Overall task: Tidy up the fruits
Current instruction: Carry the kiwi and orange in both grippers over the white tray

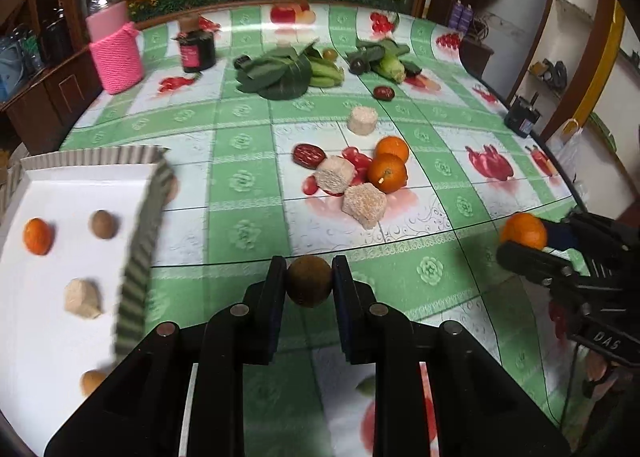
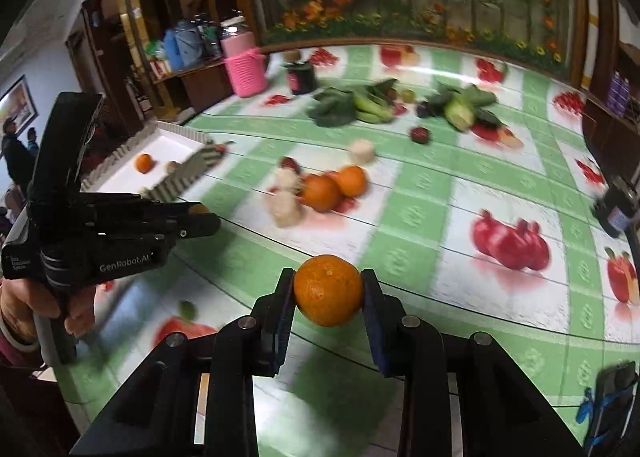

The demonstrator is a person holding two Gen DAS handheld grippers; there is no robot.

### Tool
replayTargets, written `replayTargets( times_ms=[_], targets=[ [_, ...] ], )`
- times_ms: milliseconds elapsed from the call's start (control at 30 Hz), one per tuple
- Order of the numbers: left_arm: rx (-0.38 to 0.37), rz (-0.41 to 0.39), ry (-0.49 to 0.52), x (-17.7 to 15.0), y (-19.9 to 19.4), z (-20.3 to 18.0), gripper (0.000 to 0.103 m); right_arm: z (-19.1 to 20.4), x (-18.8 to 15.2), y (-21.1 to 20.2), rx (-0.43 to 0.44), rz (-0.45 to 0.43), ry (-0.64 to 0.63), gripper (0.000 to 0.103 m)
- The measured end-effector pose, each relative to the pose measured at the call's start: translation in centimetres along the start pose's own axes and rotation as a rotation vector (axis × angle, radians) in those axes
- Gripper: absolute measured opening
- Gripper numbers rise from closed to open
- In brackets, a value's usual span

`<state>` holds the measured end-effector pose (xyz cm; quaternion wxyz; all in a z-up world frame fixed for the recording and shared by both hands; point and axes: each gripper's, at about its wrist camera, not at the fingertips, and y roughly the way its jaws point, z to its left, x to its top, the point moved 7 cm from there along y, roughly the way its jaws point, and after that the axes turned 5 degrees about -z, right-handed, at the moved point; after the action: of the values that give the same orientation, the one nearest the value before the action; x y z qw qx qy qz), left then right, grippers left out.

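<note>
My left gripper [image 1: 309, 284] is shut on a small brown round fruit [image 1: 309, 283], held above the table just right of the white tray [image 1: 60, 337]. The tray holds a small orange [image 1: 37, 236], a brown fruit [image 1: 104, 223], a beige chunk [image 1: 82, 299] and another brown fruit [image 1: 93, 381]. My right gripper [image 2: 328, 291] is shut on an orange [image 2: 328, 289] above the table's front right; it also shows in the left wrist view [image 1: 524, 233]. Two oranges [image 1: 388, 169], beige chunks [image 1: 364, 205] and red dates [image 1: 309, 155] lie mid-table.
Leafy greens with green bananas [image 1: 288, 73], corn [image 1: 390, 65], a dark jar [image 1: 196, 47] and a pink knitted holder [image 1: 116, 61] stand at the back. A dark box [image 1: 522, 119] sits at the right edge. The tray has a corrugated rim [image 1: 140, 277].
</note>
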<state>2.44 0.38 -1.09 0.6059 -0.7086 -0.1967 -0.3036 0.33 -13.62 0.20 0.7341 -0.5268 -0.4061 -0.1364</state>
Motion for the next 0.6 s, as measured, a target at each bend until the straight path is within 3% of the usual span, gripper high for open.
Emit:
replayTargets(
  times_ms=[600],
  targets=[
    [0.212, -0.081, -0.076, -1.4, -6.9, 11.5, 0.02, 14.6, 4.3, 2.5, 0.194, -0.023, -0.138, 0.033]
  ],
)
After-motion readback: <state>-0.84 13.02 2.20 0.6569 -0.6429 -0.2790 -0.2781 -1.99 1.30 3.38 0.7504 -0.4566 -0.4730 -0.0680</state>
